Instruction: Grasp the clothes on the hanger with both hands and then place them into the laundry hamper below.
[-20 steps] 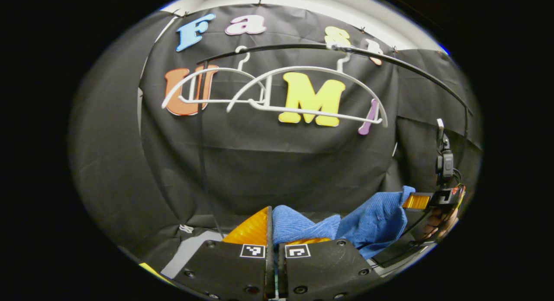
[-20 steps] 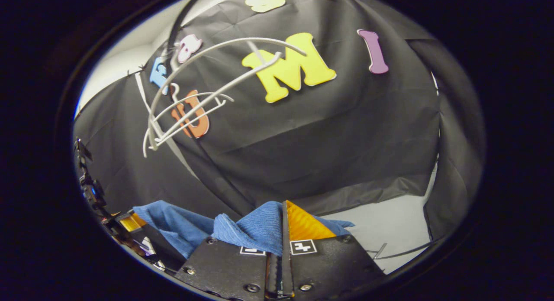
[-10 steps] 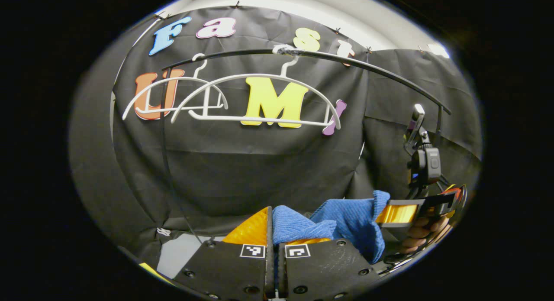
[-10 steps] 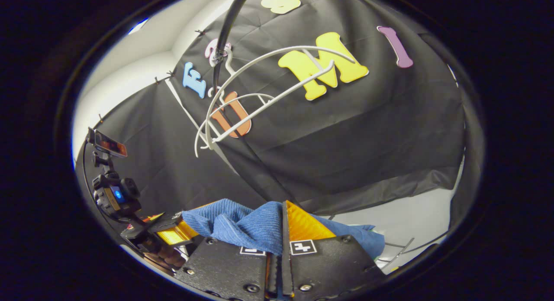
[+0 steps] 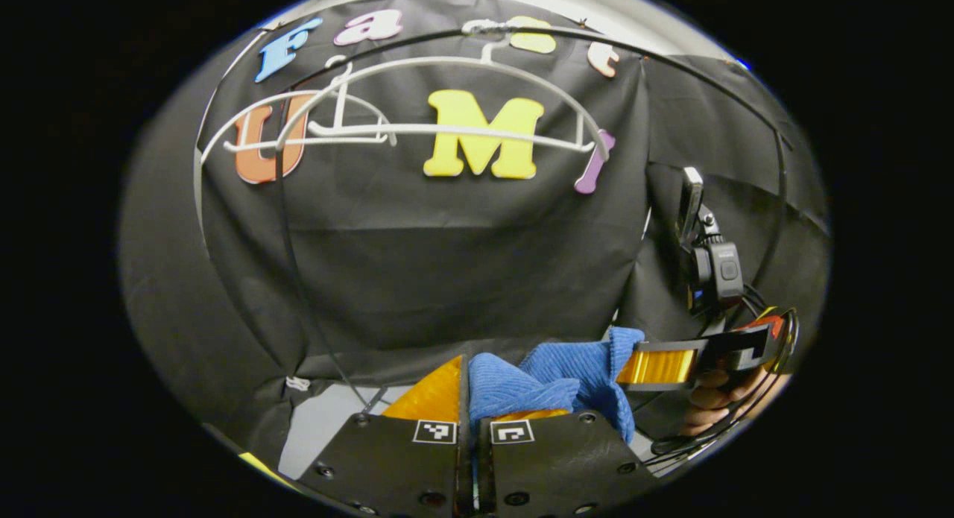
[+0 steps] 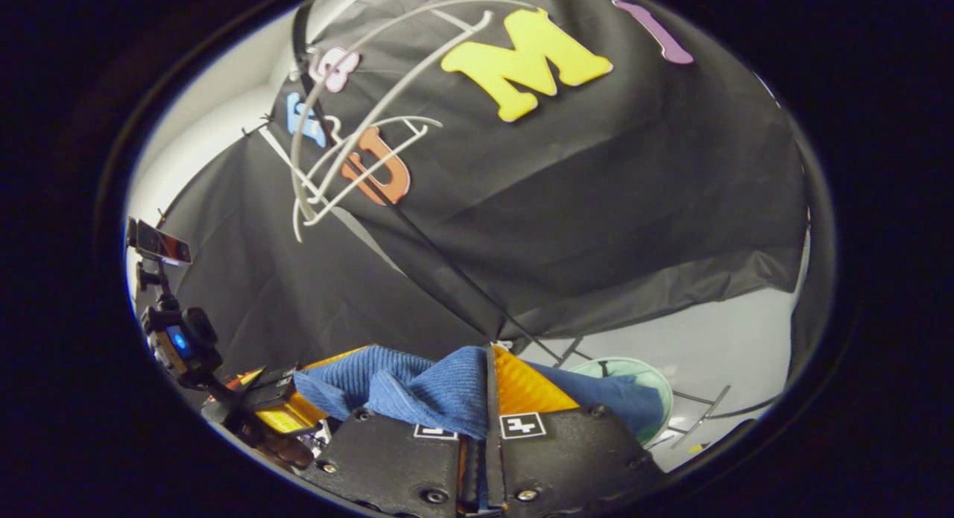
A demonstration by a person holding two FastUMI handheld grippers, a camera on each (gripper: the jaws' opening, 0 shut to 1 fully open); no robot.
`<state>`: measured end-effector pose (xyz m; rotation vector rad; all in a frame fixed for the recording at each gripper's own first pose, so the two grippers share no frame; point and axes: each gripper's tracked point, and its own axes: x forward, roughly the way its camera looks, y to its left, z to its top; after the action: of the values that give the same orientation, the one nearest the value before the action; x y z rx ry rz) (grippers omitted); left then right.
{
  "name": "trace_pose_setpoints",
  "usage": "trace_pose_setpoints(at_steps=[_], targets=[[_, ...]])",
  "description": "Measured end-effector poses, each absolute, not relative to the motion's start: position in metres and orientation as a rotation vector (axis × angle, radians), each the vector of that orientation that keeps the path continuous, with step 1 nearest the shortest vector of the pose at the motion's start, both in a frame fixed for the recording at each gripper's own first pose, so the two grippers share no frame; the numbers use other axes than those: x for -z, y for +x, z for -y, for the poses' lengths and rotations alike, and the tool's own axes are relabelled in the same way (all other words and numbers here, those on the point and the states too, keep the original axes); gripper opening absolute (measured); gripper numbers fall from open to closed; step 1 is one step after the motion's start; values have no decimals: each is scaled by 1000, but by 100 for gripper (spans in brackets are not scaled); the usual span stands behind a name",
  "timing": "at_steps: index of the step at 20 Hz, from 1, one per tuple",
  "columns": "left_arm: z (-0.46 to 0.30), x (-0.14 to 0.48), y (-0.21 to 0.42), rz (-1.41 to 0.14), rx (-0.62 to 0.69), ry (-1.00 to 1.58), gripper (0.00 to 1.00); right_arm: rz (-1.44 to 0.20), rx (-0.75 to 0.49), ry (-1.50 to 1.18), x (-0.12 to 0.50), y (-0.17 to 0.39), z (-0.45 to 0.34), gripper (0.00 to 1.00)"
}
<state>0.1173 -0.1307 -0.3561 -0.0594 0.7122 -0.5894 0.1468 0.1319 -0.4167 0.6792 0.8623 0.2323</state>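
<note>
Bare white hangers (image 5: pixel 417 127) are seen on the rail before the black wall. The soft, light blue cloth (image 5: pixel 548 376) is pinched at both ends by the closed left claw (image 5: pixel 471 399) and right claw (image 6: pixel 484 395), hung above the green hamper (image 6: pixel 633 373).

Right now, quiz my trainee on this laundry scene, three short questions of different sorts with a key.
1. True or false: the left tool is shut on the blue garment.
2. Multiple choice: the white hangers on the rail are A) holding a shirt, B) bare, C) lying on the floor.
3. Fill in: the right tool pinches the same ____ garment, with the pale green hamper just beyond it.

Key: 1 true; 2 B; 3 blue.
</note>
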Motion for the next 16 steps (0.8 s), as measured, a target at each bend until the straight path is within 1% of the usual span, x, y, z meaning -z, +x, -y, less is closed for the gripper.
trace_pose_setpoints(at_steps=[2, 3, 4, 5, 6, 7, 8, 9, 12, 13, 14, 15, 16], targets=[[130, 373, 116, -739, 578, -64, 3, -898, -238, 678, 436, 145, -132, 9], [130, 383, 116, -755, 570, -66, 7, -913, -232, 670, 446, 147, -130, 9], [130, 393, 116, -771, 559, -67, 3, -932, -219, 659, 457, 150, -127, 9], [128, 404, 116, -793, 544, -67, 3, -956, -208, 645, 469, 153, -124, 9], [127, 416, 116, -813, 533, -71, 7, -980, -195, 632, 481, 153, -123, 9], [125, 427, 115, -838, 519, -72, 3, -1004, -186, 621, 492, 154, -124, 9], [122, 439, 113, -863, 506, -70, 7, -1030, -175, 611, 505, 154, -126, 9], [120, 451, 111, -887, 494, -65, 3, -1059, -161, 592, 518, 153, -126, 9], [117, 484, 103, -971, 472, -44, 3, -1137, -103, 514, 553, 147, -118, 9], [114, 494, 101, -998, 467, -28, 3, -1159, -86, 493, 562, 146, -118, 10], [111, 505, 98, -1023, 455, -7, 7, -1193, -61, 465, 571, 141, -117, 12], [107, 515, 95, -1052, 446, 4, 3, -1230, -47, 444, 579, 136, -115, 14], [104, 518, 92, -1076, 441, 5, 3, -1252, -46, 445, 580, 132, -118, 18]])
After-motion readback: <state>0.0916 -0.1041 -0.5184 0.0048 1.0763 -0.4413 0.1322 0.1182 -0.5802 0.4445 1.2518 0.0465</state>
